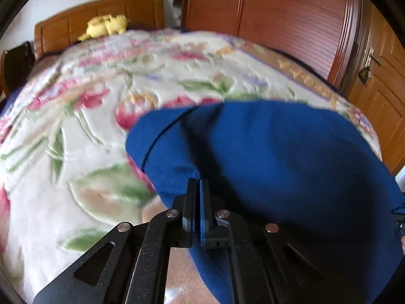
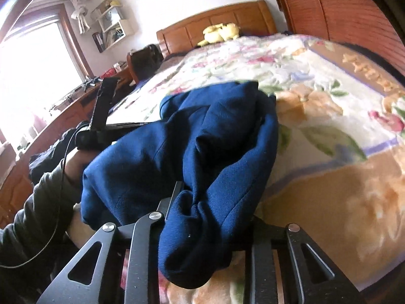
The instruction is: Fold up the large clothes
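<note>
A large dark blue garment [image 1: 265, 152] lies on the flowered bed blanket [image 1: 76, 126] near the foot of the bed. My left gripper [image 1: 198, 181] is shut on a fold of the blue cloth, which drapes over its right side. In the right wrist view the blue garment [image 2: 202, 139] is bunched and draped over my right gripper [image 2: 184, 190], whose fingers are shut on it and mostly hidden under the cloth. The left gripper's body [image 2: 101, 116] and the hand holding it show at the left of that view.
A wooden headboard [image 1: 101, 17] with a yellow plush toy [image 1: 106, 26] stands at the far end. A wooden wardrobe [image 1: 265, 12] and door [image 1: 379, 96] are at the right. A window [image 2: 33, 76], desk and wall shelf [image 2: 111, 22] are left of the bed.
</note>
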The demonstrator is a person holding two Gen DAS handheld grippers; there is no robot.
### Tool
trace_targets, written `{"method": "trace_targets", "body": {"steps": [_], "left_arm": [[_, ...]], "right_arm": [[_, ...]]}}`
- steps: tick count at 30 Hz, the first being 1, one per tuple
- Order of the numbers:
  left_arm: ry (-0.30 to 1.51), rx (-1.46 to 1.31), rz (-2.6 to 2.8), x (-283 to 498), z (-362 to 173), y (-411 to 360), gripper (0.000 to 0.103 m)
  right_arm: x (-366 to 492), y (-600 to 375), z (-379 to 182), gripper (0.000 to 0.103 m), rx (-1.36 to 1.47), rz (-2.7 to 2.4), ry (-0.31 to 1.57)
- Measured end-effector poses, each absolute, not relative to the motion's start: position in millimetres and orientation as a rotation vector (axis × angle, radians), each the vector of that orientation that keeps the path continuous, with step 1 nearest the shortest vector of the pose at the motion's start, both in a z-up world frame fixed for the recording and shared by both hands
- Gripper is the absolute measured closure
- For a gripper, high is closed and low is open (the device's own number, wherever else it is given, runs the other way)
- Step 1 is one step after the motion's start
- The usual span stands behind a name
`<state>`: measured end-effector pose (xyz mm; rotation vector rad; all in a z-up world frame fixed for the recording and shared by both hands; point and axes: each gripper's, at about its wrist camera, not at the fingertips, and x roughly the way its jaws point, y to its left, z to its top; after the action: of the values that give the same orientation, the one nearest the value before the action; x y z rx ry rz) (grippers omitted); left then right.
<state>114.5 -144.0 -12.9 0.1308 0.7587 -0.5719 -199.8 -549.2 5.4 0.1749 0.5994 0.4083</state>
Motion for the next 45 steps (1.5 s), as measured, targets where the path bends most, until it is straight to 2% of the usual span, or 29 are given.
{"method": "trace_targets", "body": {"steps": [6, 14, 31, 38, 42, 45], "left_arm": [[0.655, 0.150, -0.564, 98.3, 26.3, -149.7, 0.101], [0.583, 0.126, -0.604, 90.3, 50.2, -188.2, 0.101], [0.470, 0.255, -0.820, 101.9, 119.0, -500.2, 0.101], [0.507, 0.328, -0.893, 89.9, 83.5, -595.4, 0.101], [0.510, 0.311, -0.859, 82.3, 65.3, -598.9, 0.101], [0.551, 0.309, -0.880, 73.6, 64.7, -583.2, 0.096]], "right_arm": [[-204.2, -556.0, 17.7, 0.082, 0.130, 0.402, 0.531], [-203.4, -599.0, 39.6, 0.083, 0.043, 0.307, 0.466], [-184.5, -782.3, 91.7, 0.083, -0.150, -0.084, 0.491], [-183.2, -860.1, 56.6, 0.083, -0.093, -0.252, 0.570], [-171.4, -884.5, 27.8, 0.073, 0.006, -0.283, 0.604], [-173.3, -890.3, 32.8, 0.040, 0.049, -0.356, 0.578]]}}
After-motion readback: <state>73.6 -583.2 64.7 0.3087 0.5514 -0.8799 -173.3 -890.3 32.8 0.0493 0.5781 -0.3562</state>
